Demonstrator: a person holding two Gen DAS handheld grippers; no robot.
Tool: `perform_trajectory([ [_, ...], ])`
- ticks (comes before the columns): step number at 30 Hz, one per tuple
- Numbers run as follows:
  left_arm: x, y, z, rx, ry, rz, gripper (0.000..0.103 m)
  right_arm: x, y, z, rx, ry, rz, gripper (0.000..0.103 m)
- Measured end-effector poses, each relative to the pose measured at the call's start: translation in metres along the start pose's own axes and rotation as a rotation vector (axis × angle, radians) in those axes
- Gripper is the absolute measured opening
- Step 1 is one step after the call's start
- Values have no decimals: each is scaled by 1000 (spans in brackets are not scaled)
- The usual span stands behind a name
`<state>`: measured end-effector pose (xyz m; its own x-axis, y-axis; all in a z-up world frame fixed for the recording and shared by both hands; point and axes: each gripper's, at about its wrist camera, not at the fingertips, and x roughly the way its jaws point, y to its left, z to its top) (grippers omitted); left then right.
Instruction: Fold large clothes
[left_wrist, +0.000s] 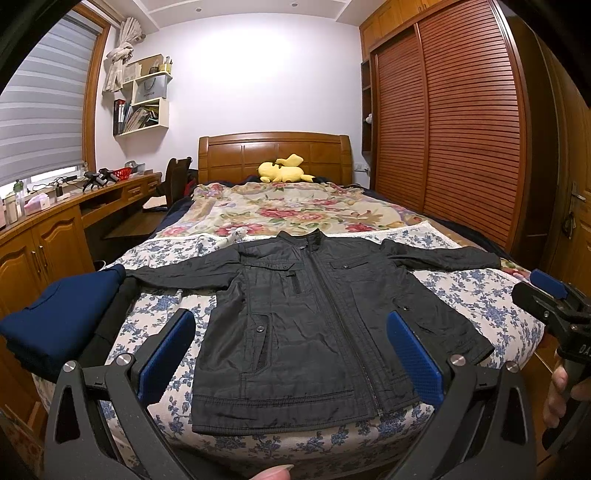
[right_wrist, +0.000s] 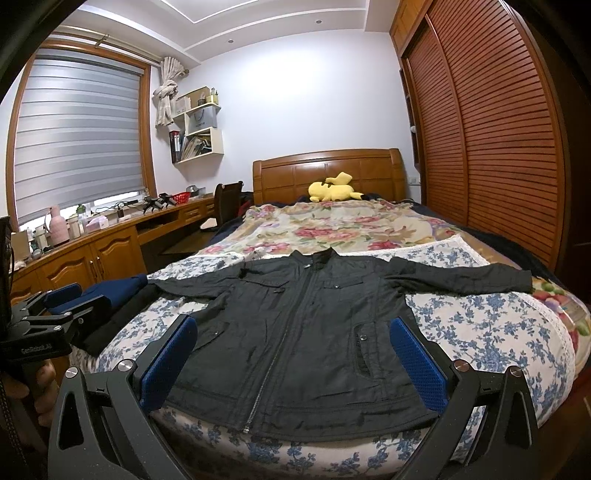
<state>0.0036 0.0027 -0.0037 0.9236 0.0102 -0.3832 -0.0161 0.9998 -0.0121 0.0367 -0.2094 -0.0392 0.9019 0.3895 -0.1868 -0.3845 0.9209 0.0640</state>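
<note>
A black zip-up jacket lies flat and face up on the bed, zipped, both sleeves spread out to the sides; it also shows in the right wrist view. My left gripper is open and empty, held above the jacket's hem near the foot of the bed. My right gripper is open and empty, also above the hem. The right gripper shows at the right edge of the left wrist view, and the left gripper at the left edge of the right wrist view.
The bed has a blue-flowered sheet and a rose-patterned blanket behind it. Folded navy and black clothes lie at the bed's left edge. A yellow plush toy sits by the headboard. A wooden desk is left, a wardrobe right.
</note>
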Motion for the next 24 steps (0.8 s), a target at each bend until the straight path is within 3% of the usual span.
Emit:
perform_trajectory([
  [24, -11, -1, 3, 6, -17, 2, 103, 2, -1, 0, 0, -1, 0, 103],
])
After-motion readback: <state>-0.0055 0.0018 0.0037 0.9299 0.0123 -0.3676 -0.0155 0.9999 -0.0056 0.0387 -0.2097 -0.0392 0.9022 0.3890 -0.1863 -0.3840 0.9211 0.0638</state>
